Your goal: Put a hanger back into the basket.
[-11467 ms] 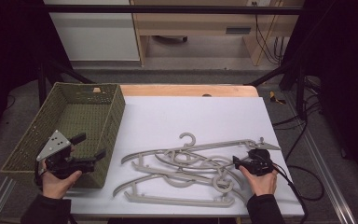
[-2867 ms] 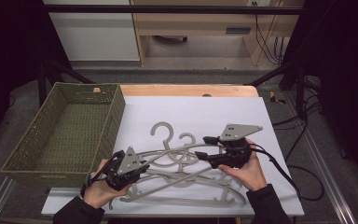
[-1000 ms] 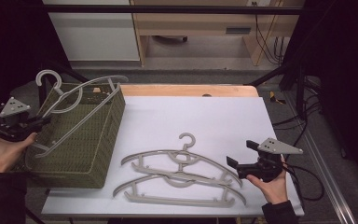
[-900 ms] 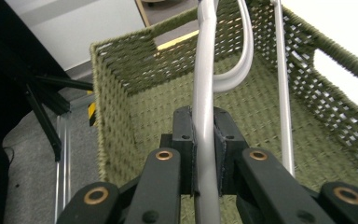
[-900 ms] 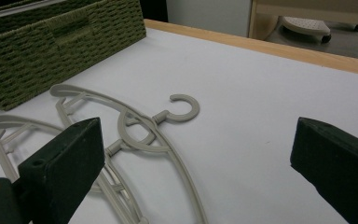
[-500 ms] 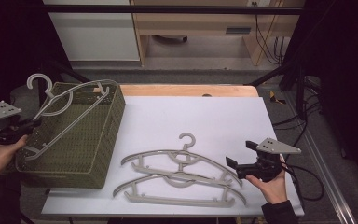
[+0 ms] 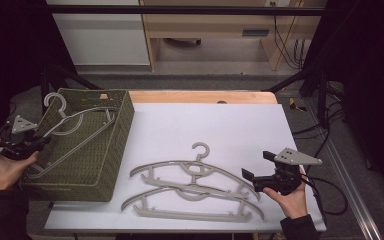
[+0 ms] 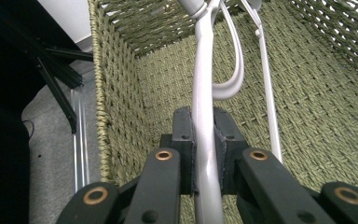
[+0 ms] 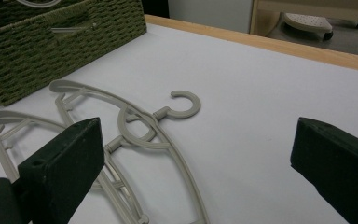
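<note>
**High view: stock at the hanger-to-basket step, L to R**

1. Your left hand (image 7: 2, 167), far L, off the table edge. It carries the left gripper (image 7: 30, 145), grey plate on top, tips at the basket's near-L wall.

2. Left jaws: clamped tight on the held hanger (image 7: 72, 132). In the left gripper view the pads press both sides of its pale grey bar (image 8: 205, 140), which runs up btwn them into the basket.

3. Held hanger: grey plastic, tilted. Hook end sticks up above the basket's far-L rim; the body slants across the inside twd the far-R corner. Whether its low end touches the basket floor: can't tell.

4. Basket (image 7: 115, 150): olive woven, rectangular, on the table's L edge. Nothing but the held hanger seen inside.

5. Table (image 7: 240, 120): white top, wood strip along the far edge.

6. Two loose hangers, same grey type, flat on the white top, centre-front, just R of the basket and apart from it. The far hanger (image 7: 195, 165) has its hook pointing away from you. The near hanger (image 7: 190, 212) overlaps it at the middle, ends near the front edge.

7. Right gripper (image 7: 252, 177): in your right hand (image 7: 292, 197), front-R of the table, pointing L, just beside the R ends of the loose hangers, not touching them.

8. Right jaws: wide apart, nothing btwn them. In the right gripper view the two black pads stand at either edge, w/ the far hanger's hook on the table btwn and beyond them.
</note>
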The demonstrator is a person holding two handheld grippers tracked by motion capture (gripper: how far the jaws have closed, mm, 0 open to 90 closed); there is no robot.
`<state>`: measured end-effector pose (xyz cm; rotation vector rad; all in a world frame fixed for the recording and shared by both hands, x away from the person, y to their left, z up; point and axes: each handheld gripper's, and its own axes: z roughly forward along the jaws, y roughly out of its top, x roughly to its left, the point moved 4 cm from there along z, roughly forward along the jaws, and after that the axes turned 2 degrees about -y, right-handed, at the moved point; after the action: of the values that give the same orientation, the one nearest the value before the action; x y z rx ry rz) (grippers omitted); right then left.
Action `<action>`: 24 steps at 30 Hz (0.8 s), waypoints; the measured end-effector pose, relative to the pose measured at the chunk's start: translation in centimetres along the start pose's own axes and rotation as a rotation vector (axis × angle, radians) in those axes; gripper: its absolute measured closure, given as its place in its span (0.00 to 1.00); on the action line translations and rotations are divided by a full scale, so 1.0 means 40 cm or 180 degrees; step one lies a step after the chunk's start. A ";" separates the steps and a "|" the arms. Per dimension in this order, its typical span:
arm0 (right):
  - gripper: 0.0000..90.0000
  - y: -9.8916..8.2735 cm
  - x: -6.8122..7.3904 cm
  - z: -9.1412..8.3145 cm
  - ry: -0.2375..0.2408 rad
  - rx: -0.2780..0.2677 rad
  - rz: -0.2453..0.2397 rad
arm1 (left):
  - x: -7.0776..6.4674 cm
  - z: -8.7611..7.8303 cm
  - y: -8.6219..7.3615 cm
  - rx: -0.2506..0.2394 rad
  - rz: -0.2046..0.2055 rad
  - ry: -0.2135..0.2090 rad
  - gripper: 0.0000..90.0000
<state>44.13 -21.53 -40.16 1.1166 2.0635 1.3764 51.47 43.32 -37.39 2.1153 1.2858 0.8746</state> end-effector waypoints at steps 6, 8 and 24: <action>0.04 -0.001 -0.001 0.001 -0.0007 0.0011 -0.0007 | 0.008 -0.005 0.033 -0.0068 0.0060 0.0055 0.90; 0.04 -0.002 0.001 0.004 -0.0003 0.0018 -0.0008 | 0.008 0.006 0.040 -0.0032 0.0091 0.0070 0.90; 0.04 -0.004 0.006 0.009 0.0006 0.0031 -0.0020 | 0.007 0.078 -0.013 0.0429 -0.0155 0.0079 0.87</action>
<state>44.17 -21.17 -40.42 1.1122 2.0753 1.3663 53.58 43.50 -39.72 2.1717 1.4394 0.8167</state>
